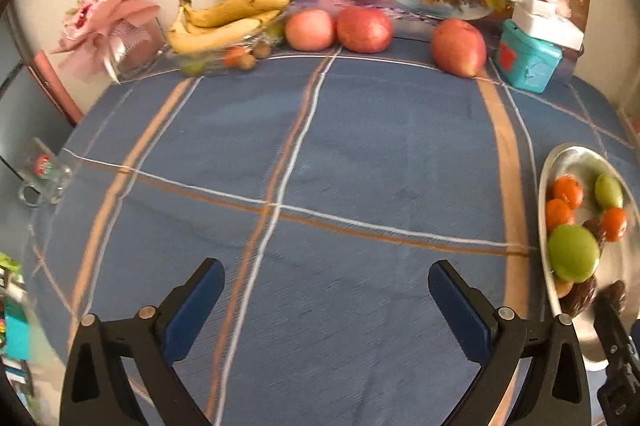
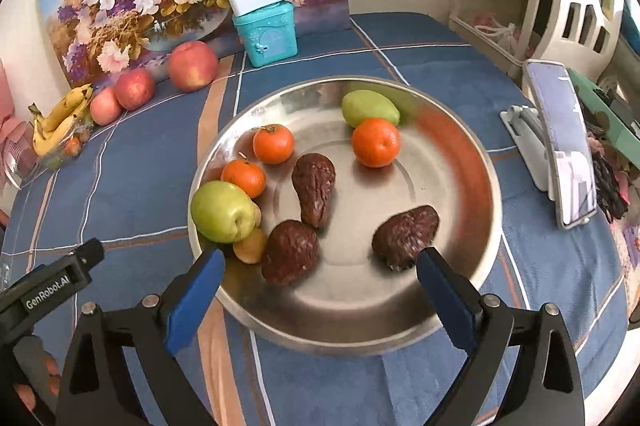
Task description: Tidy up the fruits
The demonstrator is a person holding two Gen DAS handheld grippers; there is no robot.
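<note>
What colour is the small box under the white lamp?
Turquoise box; shows best in right wrist view.

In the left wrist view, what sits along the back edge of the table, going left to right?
pink bouquet → bananas → pale apple → red apple → third apple → teal box

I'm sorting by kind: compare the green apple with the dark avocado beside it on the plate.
The green apple is round, smooth and pale green; the avocado is pear-shaped, wrinkled and dark brown. The apple sits against the metal plate's rim, the avocado further in. Both lie loose, ungripped.
</note>
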